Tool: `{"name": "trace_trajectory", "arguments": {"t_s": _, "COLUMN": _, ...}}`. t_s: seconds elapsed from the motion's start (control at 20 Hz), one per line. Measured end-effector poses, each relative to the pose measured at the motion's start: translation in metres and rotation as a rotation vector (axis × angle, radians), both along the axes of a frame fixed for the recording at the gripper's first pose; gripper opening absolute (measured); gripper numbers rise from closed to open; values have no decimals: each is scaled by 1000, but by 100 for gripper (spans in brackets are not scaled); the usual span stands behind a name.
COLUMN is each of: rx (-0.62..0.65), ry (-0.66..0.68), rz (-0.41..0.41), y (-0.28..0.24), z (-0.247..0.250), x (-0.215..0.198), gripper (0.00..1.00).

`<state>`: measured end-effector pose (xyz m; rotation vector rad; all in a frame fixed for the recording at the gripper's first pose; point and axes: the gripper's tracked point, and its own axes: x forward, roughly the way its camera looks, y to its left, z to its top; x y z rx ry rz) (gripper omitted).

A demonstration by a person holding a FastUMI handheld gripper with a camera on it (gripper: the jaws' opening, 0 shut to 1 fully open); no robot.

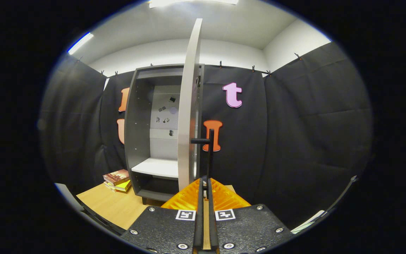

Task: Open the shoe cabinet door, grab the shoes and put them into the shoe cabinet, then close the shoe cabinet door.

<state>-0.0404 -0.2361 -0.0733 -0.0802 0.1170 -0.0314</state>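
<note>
We have the cabinet door (189,106) swung wide, our gripper (206,183) clamped on its bar handle (210,148); shoes not yet loaded, shelf (157,167) bare.

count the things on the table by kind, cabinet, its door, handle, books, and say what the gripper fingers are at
shoe cabinet: 1
cabinet door, swung open: 1
door handle: 1
books, stacked beside the cabinet: about 3, stack too small to be sure
Total: about 6

The gripper is shut on the door handle, both fingers pressing its bar.
</note>
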Motion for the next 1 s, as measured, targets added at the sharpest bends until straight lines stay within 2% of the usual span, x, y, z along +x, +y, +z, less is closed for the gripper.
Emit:
{"name": "trace_trajectory", "arguments": {"t_s": 0.25, "rx": 7, "ry": 49, "rz": -28, "y": 30, "z": -11, "x": -28, "gripper": 6}}
{"name": "trace_trajectory", "arguments": {"t_s": 0.6, "rx": 43, "ry": 175, "rz": 9, "y": 132, "z": -67, "x": -34, "gripper": 7}}
{"name": "trace_trajectory", "arguments": {"t_s": 0.8, "rx": 68, "ry": 321, "rz": 36, "y": 187, "z": -140, "x": -22, "gripper": 16}}
{"name": "trace_trajectory", "arguments": {"t_s": 0.85, "rx": 75, "ry": 355, "rz": 43, "y": 199, "z": -160, "x": -21, "gripper": 23}}
{"name": "trace_trajectory", "arguments": {"t_s": 1.0, "rx": 71, "ry": 456, "rz": 44, "y": 221, "z": -212, "x": -18, "gripper": 31}}
